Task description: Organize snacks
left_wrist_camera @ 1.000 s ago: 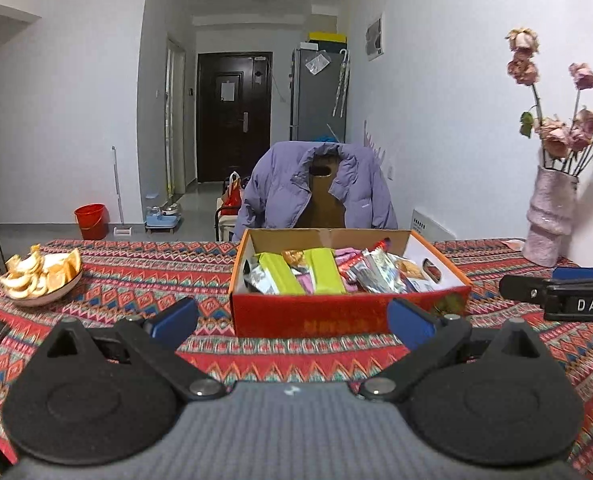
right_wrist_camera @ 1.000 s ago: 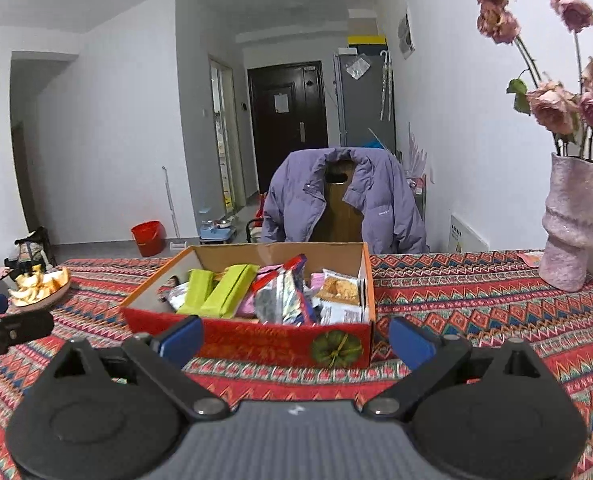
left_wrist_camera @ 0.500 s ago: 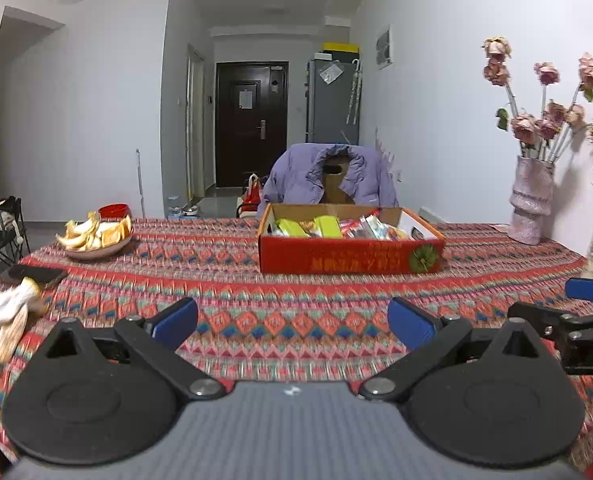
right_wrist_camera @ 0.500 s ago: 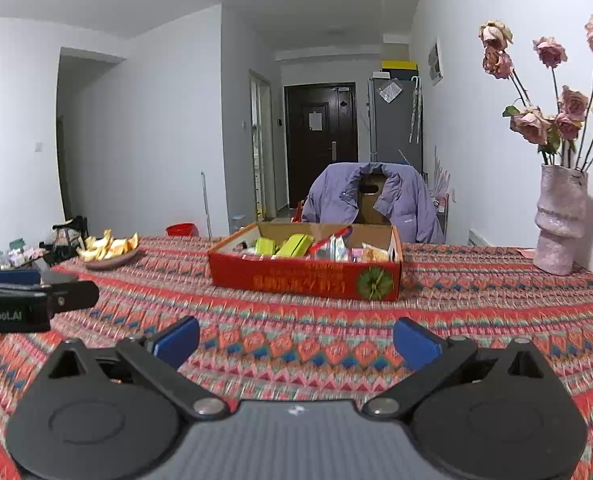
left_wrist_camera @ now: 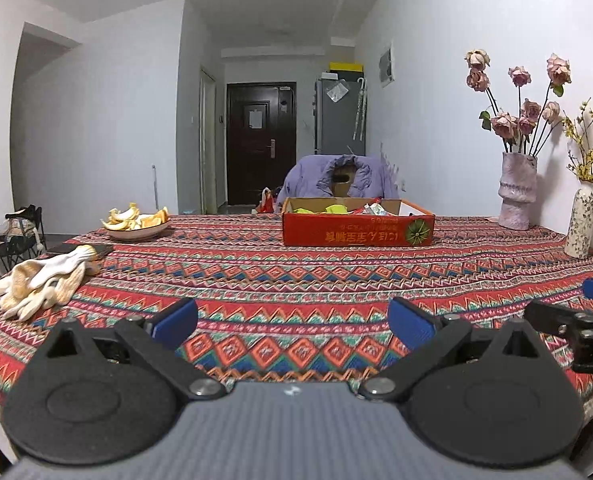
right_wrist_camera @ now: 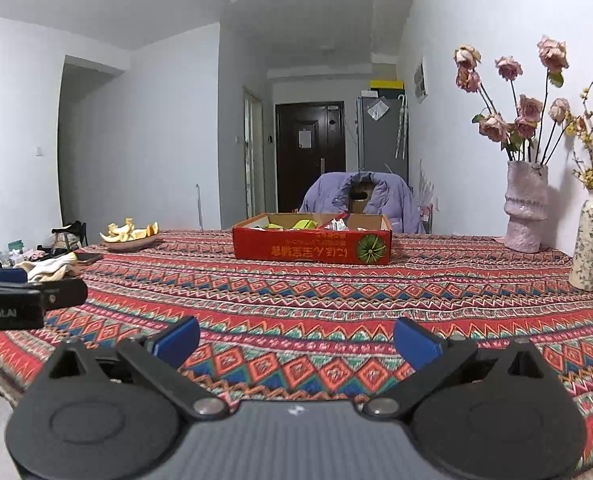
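A red cardboard box (left_wrist_camera: 358, 230) (right_wrist_camera: 311, 246) holding several snack packets, some green, stands far across the patterned tablecloth (left_wrist_camera: 296, 272) (right_wrist_camera: 336, 300). My left gripper (left_wrist_camera: 292, 322) hovers over the table's near edge, open, with nothing between its blue pads. My right gripper (right_wrist_camera: 296, 340) is likewise open and empty, low over the near edge. The right gripper's fingers (left_wrist_camera: 556, 320) show at the right of the left wrist view. At the left of the right wrist view the left gripper's fingers (right_wrist_camera: 28, 292) are seen.
A plate of orange peels (left_wrist_camera: 136, 222) (right_wrist_camera: 130, 236) sits at the far left, white work gloves (left_wrist_camera: 44, 276) (right_wrist_camera: 52, 268) nearer. Two flower vases (left_wrist_camera: 516, 196) (right_wrist_camera: 588, 240) stand by the right wall. A chair with a purple jacket (left_wrist_camera: 338, 180) stands behind the box.
Both grippers have pulled back from just in front of the box to the table's near edge, staying open and empty. The box now looks small and far.
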A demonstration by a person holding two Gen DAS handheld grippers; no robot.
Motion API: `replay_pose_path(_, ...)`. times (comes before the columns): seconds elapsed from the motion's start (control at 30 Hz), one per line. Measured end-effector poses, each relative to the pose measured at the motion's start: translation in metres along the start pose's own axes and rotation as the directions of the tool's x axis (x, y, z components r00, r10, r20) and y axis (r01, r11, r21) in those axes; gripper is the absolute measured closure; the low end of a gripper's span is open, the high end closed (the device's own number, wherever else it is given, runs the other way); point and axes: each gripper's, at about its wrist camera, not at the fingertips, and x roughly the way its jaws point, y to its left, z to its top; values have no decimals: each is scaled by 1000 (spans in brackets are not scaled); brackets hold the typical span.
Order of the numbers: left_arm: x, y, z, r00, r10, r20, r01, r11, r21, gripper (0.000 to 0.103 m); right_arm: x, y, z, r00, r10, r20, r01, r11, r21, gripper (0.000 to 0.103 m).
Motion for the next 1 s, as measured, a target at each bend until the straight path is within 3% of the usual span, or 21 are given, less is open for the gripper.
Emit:
replay_pose_path(0.27, -16, 9, -9, 1000, -8, 0, 8, 1000, -26, 0, -27, 9, -13, 999, -23, 37, 22, 1000, 9, 0)
replay_pose_path(1.0, -21, 14, -10, 1000, -17, 7, 18, 1000, -19, 0, -27, 9, -12, 999, -9, 34, 9, 1000, 19, 0)
